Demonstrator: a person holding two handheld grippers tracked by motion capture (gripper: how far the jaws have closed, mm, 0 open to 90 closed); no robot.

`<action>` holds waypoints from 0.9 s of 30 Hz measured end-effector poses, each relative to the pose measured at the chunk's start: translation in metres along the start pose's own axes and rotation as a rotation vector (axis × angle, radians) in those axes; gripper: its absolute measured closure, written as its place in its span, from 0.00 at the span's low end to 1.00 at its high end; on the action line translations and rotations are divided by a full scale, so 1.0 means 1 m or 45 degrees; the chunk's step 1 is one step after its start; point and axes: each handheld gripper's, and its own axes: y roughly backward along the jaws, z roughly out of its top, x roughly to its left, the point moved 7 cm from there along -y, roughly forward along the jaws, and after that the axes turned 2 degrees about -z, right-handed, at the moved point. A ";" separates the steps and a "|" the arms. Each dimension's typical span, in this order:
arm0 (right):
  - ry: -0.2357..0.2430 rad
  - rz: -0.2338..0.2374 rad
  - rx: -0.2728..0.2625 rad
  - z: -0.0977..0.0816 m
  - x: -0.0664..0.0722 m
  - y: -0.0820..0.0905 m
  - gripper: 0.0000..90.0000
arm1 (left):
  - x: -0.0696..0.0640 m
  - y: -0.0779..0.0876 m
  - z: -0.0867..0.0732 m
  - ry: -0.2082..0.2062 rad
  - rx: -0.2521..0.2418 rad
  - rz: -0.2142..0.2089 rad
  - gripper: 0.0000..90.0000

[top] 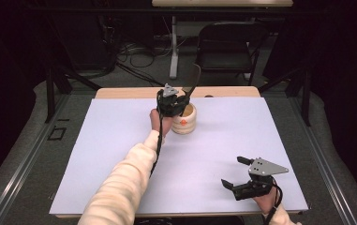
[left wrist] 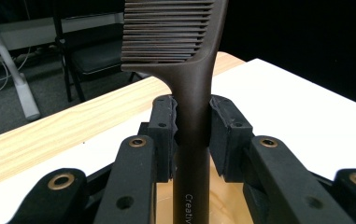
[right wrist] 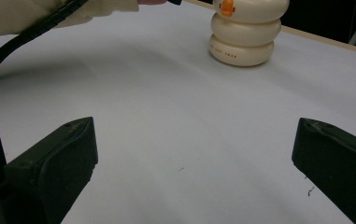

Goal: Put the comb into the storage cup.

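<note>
Left gripper view: the comb (left wrist: 192,93) is clamped upright by the left gripper (left wrist: 192,135), directly above the cup (top: 185,119); the right gripper (top: 241,176) is held wide, empty.

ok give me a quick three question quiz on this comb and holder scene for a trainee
1. True or false: the left claw is shut on the handle of the dark brown comb.
2. Multiple choice: where is the cream ribbed holder? A) right under the left claw, near the far edge of the white mat. B) between the jaws of the right claw. C) on the floor by the chair.
3. Short answer: how do the right claw's jaws stand, and what is between them?

Key:
1. True; the pads press the handle on both sides, teeth end upward.
2. A.
3. Wide open, with nothing but bare mat between them.
</note>
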 end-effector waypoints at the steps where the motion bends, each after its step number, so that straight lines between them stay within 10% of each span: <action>1: 0.001 0.000 0.000 0.000 0.000 0.000 0.00 | 0.000 0.000 0.000 0.001 -0.001 0.000 0.80; 27: 0.002 -0.004 0.003 0.000 0.000 0.000 0.00 | 0.001 0.000 -0.014 0.004 0.045 -0.013 0.79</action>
